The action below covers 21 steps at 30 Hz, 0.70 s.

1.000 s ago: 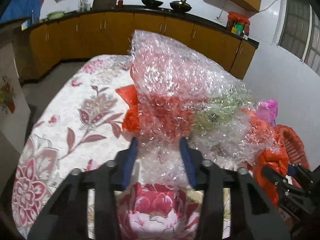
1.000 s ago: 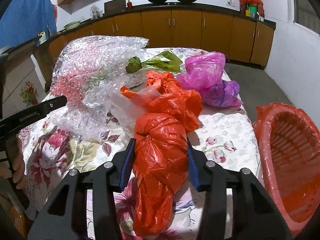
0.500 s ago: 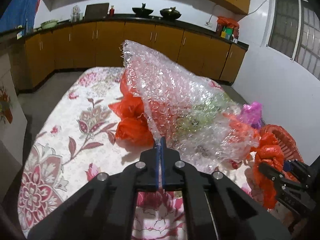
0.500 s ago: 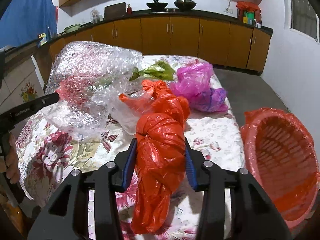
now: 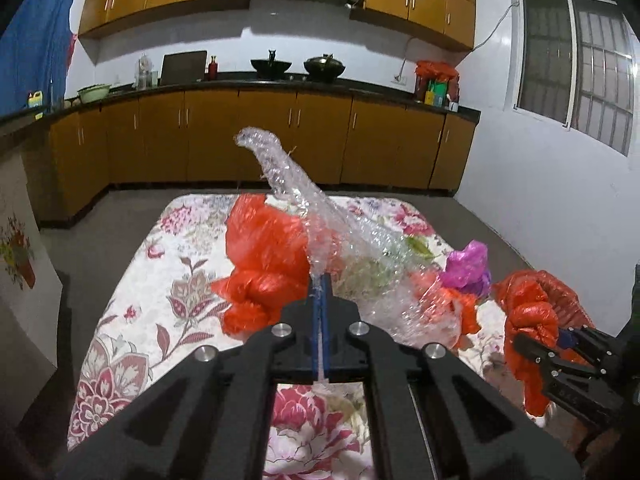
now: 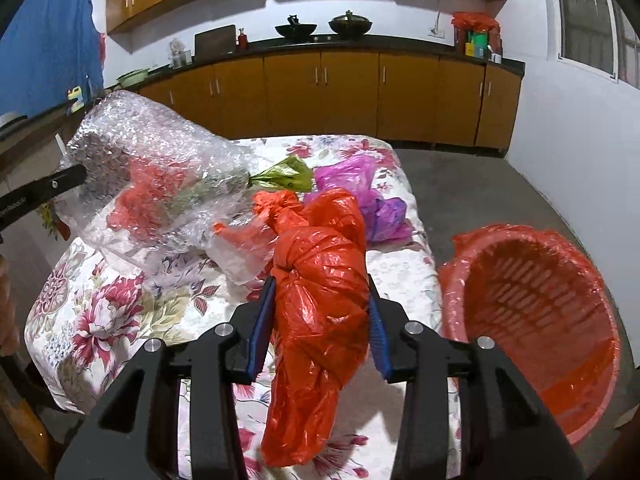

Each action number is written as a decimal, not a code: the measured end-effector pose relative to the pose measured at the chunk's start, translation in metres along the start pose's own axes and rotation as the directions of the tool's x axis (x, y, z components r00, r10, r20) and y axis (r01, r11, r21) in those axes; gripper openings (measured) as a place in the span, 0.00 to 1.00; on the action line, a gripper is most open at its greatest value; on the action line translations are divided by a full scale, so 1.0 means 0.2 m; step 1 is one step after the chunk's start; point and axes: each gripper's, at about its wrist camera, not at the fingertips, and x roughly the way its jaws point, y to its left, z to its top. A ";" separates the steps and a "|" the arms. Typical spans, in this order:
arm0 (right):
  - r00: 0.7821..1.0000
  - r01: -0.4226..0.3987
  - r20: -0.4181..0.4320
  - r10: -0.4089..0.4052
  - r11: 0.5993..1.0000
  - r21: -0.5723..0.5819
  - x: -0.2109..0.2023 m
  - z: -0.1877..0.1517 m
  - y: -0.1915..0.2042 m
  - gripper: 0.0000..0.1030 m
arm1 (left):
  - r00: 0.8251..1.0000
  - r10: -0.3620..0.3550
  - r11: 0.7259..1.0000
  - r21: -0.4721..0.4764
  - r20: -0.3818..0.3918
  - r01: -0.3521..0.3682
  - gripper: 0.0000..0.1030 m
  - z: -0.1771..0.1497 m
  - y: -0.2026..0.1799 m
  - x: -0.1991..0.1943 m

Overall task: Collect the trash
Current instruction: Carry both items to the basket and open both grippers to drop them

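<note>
My left gripper (image 5: 320, 280) is shut on a corner of a clear bubble wrap sheet (image 5: 344, 236), lifted off the floral table (image 5: 160, 280); its far end trails over other trash. In the right wrist view the bubble wrap (image 6: 160, 168) hangs at the left from the left gripper's finger (image 6: 72, 178). My right gripper (image 6: 320, 282) is shut on a knotted orange plastic bag (image 6: 320, 328), held above the table's right edge. A red basket (image 6: 520, 232) lined with an orange bag stands just right of it.
On the table lie a red bag (image 5: 264, 264), a pink and purple bag (image 6: 352, 176), a green bag (image 6: 286, 172) and another orange bag (image 6: 276, 204). Wooden kitchen cabinets (image 6: 320, 92) stand behind, across open grey floor. A white wall rises on the right.
The left jaws closed on the bubble wrap and lifted it, pulling the sheet up off the table. The right gripper rose a little with the orange bag, with more of the basket in view.
</note>
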 end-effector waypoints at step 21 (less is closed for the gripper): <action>0.998 0.056 0.033 -0.058 0.997 0.060 -0.11 0.00 -0.18 0.41 | 0.980 -0.147 0.984 0.119 0.135 0.131 0.03 0.20 -0.30 -0.26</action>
